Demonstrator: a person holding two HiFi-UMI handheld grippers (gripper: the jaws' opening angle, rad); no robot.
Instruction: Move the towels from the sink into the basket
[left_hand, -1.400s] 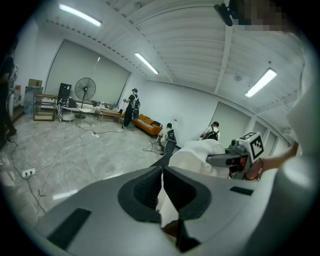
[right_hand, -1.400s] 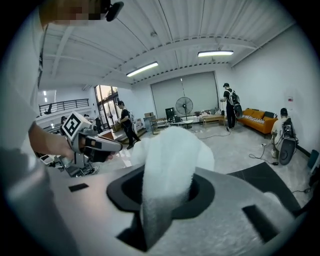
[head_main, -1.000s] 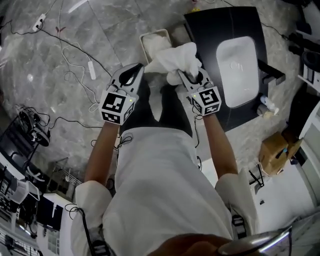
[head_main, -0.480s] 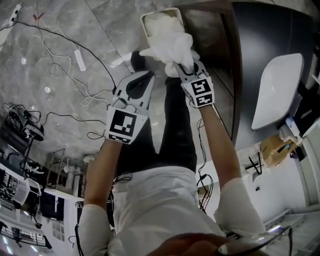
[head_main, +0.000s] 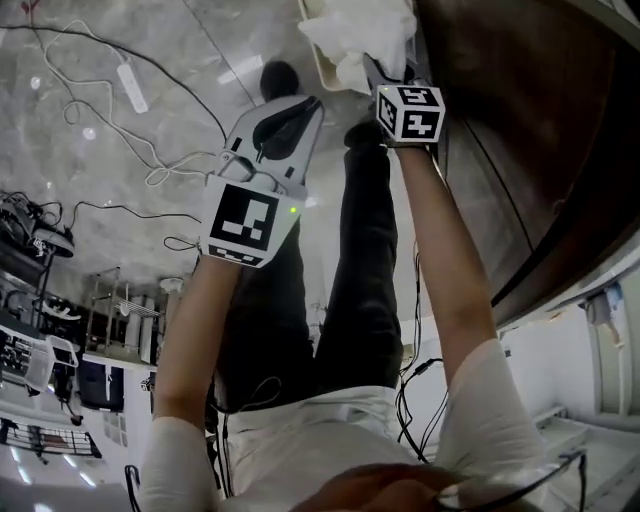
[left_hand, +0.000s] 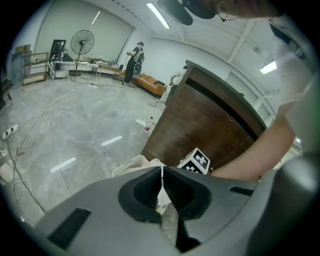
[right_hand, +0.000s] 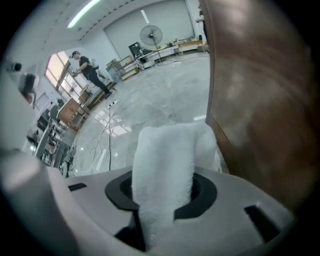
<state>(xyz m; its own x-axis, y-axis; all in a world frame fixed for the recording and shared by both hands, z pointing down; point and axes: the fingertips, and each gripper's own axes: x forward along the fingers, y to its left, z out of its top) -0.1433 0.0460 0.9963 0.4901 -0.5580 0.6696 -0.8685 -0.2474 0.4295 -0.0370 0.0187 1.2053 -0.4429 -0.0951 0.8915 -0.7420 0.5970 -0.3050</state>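
Right gripper (head_main: 374, 68): clamped on towel (head_main: 358, 25), jaws just easing apart.
Left gripper (head_main: 303, 108): jaws together, empty.
Towel: over basket (head_main: 318, 55) rim, hard by cabinet (head_main: 520, 130) edge.
Room: open floor (head_main: 60, 150) leftward.
Left gripper view only: fan (left_hand: 82, 39).

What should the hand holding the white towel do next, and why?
Probably open the right gripper wide and let go. Its jaws have just been opening slightly, with the towel pinched between them, and the towel hangs over the basket, so it should drop in.

basket (head_main: 316, 55) half beyond top edge
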